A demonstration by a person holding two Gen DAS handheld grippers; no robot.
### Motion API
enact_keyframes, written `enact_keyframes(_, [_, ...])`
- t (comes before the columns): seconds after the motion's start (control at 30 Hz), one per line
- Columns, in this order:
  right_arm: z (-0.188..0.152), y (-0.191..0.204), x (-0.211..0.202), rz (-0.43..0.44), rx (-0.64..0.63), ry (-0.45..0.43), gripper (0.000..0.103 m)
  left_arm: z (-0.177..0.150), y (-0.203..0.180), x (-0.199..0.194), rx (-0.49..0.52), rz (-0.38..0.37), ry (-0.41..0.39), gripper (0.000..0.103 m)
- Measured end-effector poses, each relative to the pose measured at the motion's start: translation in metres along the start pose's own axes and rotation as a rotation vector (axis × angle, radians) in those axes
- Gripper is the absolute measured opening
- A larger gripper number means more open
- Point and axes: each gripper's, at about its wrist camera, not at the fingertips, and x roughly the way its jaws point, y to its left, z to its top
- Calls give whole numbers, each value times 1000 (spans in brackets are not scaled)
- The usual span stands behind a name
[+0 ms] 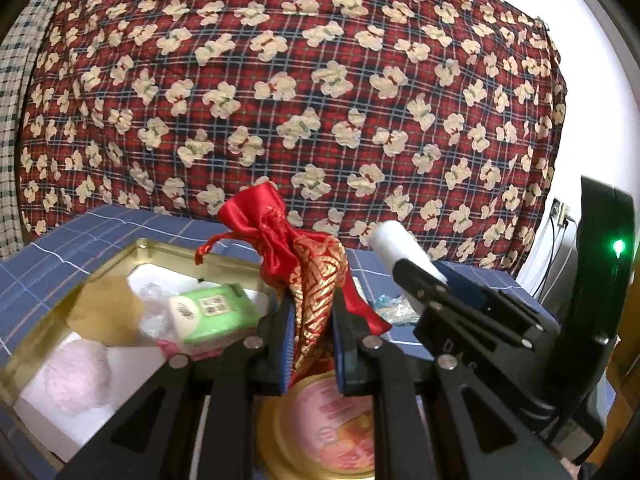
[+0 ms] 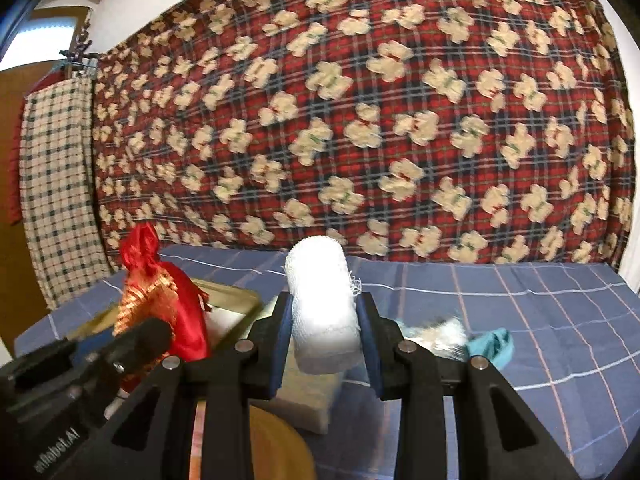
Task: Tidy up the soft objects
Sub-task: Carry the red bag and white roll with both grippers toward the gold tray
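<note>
Your left gripper [image 1: 313,322] is clamped on a red and gold pouch [image 1: 310,268], held upright above the near corner of the gold tin [image 1: 168,250]. Your right gripper [image 2: 325,334] is closed around a white gauze roll [image 2: 322,304], lifted over the blue checked cloth [image 2: 520,312].

Only your left camera sees into the tin: a green tissue pack [image 1: 212,314], a pink puff [image 1: 76,378] and a tan piece [image 1: 106,308] lie there, with a round pink lid [image 1: 340,420] below the pouch. Only your right camera shows the teal fabric [image 2: 490,346] and a white block [image 2: 308,396] under the roll.
</note>
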Motion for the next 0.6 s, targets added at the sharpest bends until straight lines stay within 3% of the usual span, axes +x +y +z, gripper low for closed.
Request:
enact_keyframes(0.33, [23, 55, 4, 151, -36, 30, 35, 30, 56, -16, -33, 75, -13, 14])
enact_keyframes(0.6, [36, 93, 34, 194, -78, 140, 35, 45, 112, 13, -99, 99, 106, 14])
